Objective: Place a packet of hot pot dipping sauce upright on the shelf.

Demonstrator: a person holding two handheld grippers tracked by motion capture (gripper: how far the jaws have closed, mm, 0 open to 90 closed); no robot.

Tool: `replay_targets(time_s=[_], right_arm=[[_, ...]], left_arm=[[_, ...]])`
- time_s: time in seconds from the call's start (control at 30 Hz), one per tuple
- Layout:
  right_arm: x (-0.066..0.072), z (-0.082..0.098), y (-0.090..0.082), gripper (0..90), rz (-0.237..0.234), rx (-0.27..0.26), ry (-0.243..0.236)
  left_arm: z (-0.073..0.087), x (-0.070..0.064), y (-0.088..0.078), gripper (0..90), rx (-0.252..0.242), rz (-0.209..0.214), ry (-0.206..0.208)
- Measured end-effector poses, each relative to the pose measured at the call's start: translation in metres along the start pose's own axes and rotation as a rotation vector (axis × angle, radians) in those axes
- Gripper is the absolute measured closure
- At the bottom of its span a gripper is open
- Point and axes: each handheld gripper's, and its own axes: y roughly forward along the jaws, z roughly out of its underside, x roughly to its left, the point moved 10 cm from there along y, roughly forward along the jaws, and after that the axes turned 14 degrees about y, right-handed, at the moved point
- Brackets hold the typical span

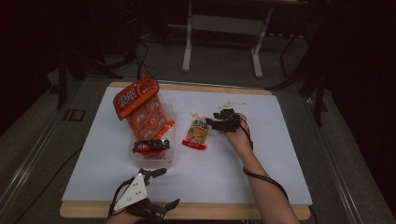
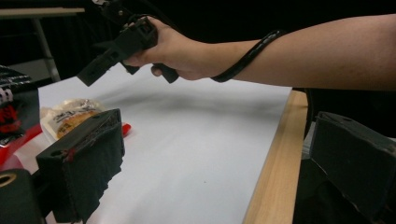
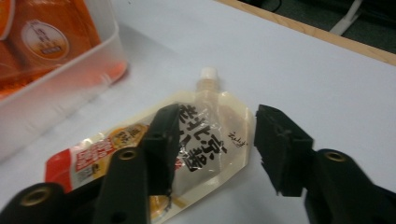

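Hovering over spout pouch — right tool half spread, not yet pinching.

White tabletop (image 1: 261, 154) carries a clear bin (image 1: 169, 158) of orange snack packs (image 1: 140, 100) at left; the spout pouch (image 3: 196, 144) lies flat just right of the bin, cap pointing away. Right tool (image 3: 212, 140) sits low over the pouch — one jaw above its printed face, the other off its edge, pads not pressing. Left tool (image 1: 161, 186) rests near the front edge, jaws wide apart, nothing between.
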Motion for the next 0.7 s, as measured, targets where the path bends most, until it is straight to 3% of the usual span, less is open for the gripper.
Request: replay_targets(time_s=[0.33, 0.7], right_arm=[[-0.011, 0.0, 0.018, 53.1, 0.035, 0.033, 0.018], [-0.023, 0.007, 0.037, 53.4, 0.068, 0.079, 0.03]], left_arm=[[0.001, -0.001, -0.008, 4.4, 0.003, -0.003, -0.065], [0.006, 0.002, -0.016, 4.5, 0.005, -0.039, -0.077]])
